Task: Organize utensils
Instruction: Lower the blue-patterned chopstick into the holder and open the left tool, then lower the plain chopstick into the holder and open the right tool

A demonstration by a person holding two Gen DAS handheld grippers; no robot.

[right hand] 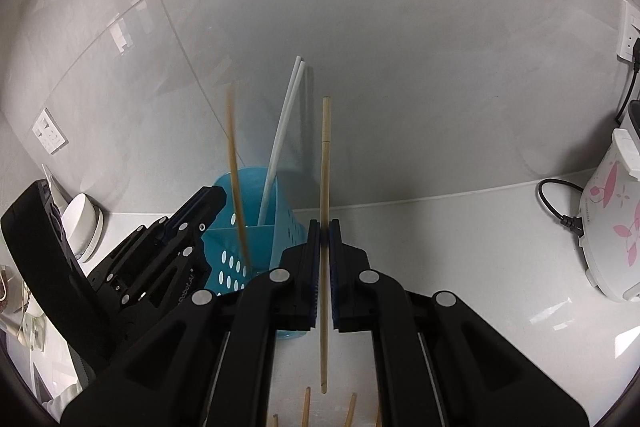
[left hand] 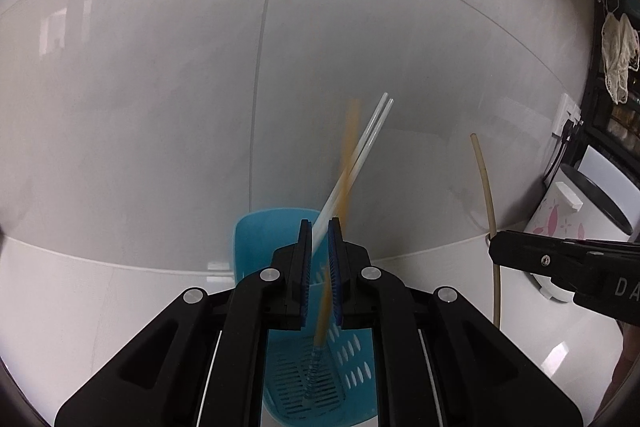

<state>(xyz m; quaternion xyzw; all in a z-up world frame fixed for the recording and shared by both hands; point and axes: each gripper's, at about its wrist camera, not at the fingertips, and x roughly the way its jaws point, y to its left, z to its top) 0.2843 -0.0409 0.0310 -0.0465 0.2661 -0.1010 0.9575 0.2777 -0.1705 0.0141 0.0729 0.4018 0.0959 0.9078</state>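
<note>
The blue utensil holder [right hand: 256, 227] stands on the white table [right hand: 460, 247] close to the tiled wall [right hand: 400, 67], its perforated sides and slotted bottom showing. Two white chopsticks [right hand: 282, 131] lean together inside it, tips up against the wall. A blurred wooden chopstick [right hand: 237, 179] slants down into the holder's front compartment, right at the left tool [right hand: 218, 197], which reaches over the rim from the left. In the left wrist view that same stick [left hand: 326, 291] runs through the narrow gap of the left tool [left hand: 320, 227]; its pads stand slightly apart and do not visibly press on the stick, which smears with motion.

The right tool [right hand: 324, 225] is pressed together on a second wooden chopstick [right hand: 325, 227], held upright just right of the holder, with its lower end hanging free above the table. Beneath it, the ends of several more wooden chopsticks [right hand: 306, 405] lie on the table at the bottom edge of the view.

Farther right sits a white rice cooker [right hand: 612, 223] with pink flowers, its black cord [right hand: 556, 203] trailing on the table. At the left stand white bowls [right hand: 82, 223]
</note>
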